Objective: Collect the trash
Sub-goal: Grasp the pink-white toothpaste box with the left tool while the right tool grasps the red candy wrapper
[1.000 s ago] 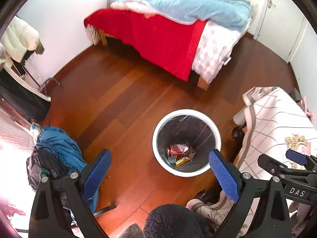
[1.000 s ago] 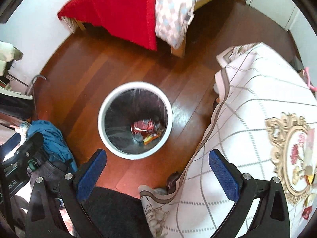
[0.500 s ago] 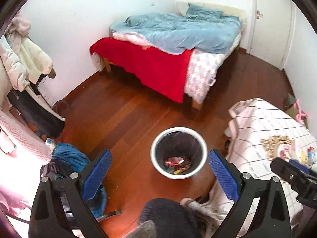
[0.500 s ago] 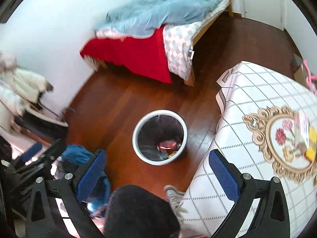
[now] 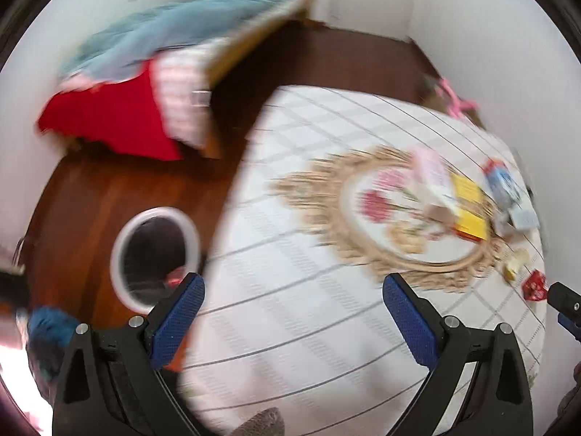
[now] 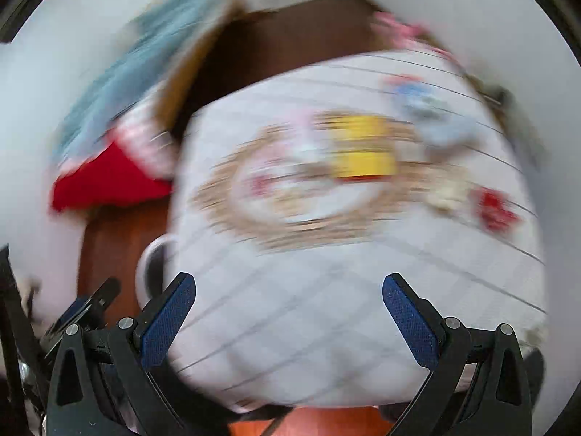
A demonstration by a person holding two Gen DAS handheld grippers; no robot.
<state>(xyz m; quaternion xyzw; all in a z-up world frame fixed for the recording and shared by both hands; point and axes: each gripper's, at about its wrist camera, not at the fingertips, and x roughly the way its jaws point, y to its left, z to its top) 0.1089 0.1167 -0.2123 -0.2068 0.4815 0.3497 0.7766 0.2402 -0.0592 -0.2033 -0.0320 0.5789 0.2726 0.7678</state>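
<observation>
**Left wrist view: both grippers swing up from the bin toward the litter on the table**

Left wrist view shows the left gripper (image 5: 292, 312) with its blue pads spread wide and nothing between them, above the near edge of the checked tablecloth (image 5: 290, 327). The trash lies ahead and to the right of these fingers, at the far right side of the table: a yellow box (image 5: 468, 207) with its long axis running away from the camera, a blue-and-white packet (image 5: 503, 185) beside it, and a small red wrapper (image 5: 533, 285) nearer the edge. The bin (image 5: 156, 258) stands on the floor, left of the table.

In the blurred right wrist view, the right gripper (image 6: 288, 309) is likewise wide open and empty, and the litter sits more nearly straight ahead of it, so the right hand seems the better placed for the first pick.

Compared with half a second earlier, both cameras have turned away from the bin, which then sat centred; now the table fills each view and motion blur shows the swing is under way.
</observation>
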